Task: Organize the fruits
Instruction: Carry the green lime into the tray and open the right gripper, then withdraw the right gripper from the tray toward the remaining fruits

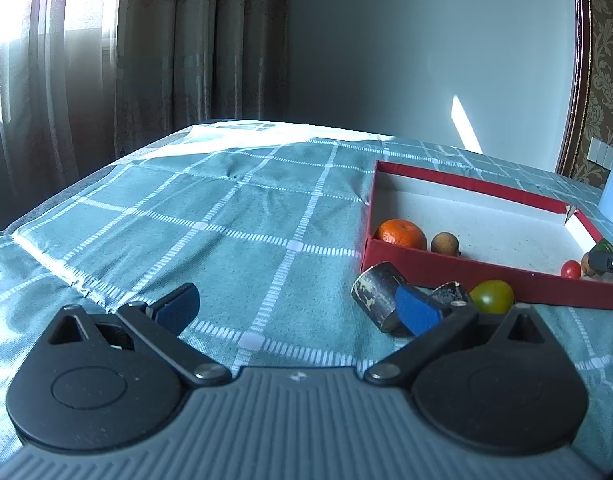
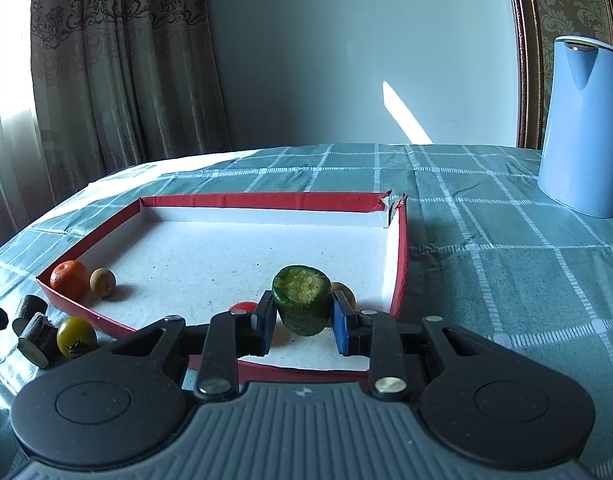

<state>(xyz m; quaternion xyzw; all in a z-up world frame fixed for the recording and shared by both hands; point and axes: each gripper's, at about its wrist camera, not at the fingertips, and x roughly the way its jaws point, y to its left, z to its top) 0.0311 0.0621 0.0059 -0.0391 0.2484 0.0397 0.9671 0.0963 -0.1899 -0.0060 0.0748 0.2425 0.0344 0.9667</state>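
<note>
Fruit lay partly sorted on a counter [image 2: 486, 280] covered with a green checked cloth. The right claw [image 2: 302, 320] was clamped on a green cucumber chunk [image 2: 302, 304], cut face up, inside the near right corner of a shallow red box [image 2: 266, 201] with a white floor. Just behind the chunk sat a red cherry tomato [image 2: 242, 306] on its left and a brown round fruit [image 2: 345, 292] on its right, both partly hidden. At the box's near left corner an orange mandarin [image 2: 69, 279] rested beside a small tan fruit [image 2: 102, 280].

Outside the box, just left of its near wall, lay a yellow-green tomato [image 2: 76, 336] and several dark cylindrical pieces [image 2: 38, 338]. The left claw [image 1: 298, 312] stood wide apart over the cloth with nothing between its blue pads [image 1: 418, 315]; the right pad sat just in front of those dark pieces. A blue jug [image 2: 582, 128] stood far right on the counter, well apart from the box.
</note>
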